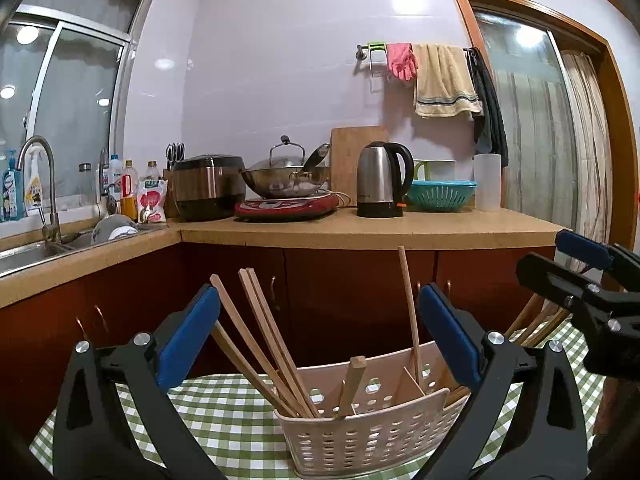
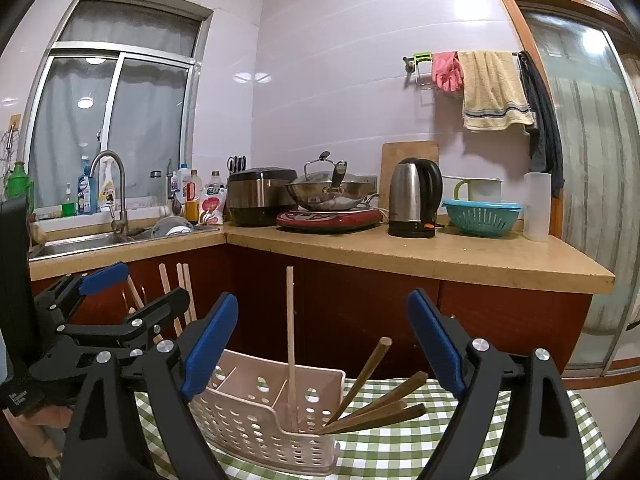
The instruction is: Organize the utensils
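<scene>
Presently both grippers stand spread, nothing between the pads: left gripper (image 1: 320, 340) and right gripper (image 2: 322, 340) flank the rack (image 1: 372, 424) on the checked cloth (image 1: 224, 412). Light chopsticks (image 1: 264, 340) lean in its left compartment; dark chopsticks (image 2: 380, 404) lean out of its right end
</scene>
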Demonstrator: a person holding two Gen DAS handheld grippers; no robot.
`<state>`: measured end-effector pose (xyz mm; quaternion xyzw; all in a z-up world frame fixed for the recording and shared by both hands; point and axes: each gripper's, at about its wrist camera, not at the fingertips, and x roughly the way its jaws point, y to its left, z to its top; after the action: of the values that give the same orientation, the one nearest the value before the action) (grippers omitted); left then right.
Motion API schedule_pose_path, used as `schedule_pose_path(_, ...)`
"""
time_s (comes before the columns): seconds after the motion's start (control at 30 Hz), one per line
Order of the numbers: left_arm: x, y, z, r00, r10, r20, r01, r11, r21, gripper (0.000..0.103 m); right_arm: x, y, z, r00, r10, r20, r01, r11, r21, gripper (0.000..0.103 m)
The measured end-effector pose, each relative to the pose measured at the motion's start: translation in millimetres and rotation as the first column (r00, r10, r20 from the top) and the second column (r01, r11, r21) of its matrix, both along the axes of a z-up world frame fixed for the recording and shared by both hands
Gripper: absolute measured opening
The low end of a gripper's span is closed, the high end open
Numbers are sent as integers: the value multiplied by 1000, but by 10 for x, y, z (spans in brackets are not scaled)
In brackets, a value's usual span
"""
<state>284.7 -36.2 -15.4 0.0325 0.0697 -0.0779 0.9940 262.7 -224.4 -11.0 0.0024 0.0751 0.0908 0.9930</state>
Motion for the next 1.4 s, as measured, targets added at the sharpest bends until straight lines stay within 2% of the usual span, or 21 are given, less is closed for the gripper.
schedule_pose_path(0.43, -289, 54, 180, 992, 117, 48, -119, 993, 27, 98, -141, -44, -6, 999, -39, -23, 39, 999, 23, 85)
schedule_pose_path(0.63, -524, 125, 202, 990, 143, 8, -143, 990, 20, 99, -326, 6, -34, 997, -43, -66, 46, 998, 41, 85)
schedule_pose_path(0.97, -1160, 370, 139, 978, 196, -67, -198, 980, -19, 99, -804, 61, -103, 991, -51, -126, 61, 996, 71, 85)
schedule_pose_path(1.4, -1938, 492, 136, 970, 217, -109, -221, 975, -28, 99, -1454, 85, -43, 987, -80, -141, 85, 996, 32, 85)
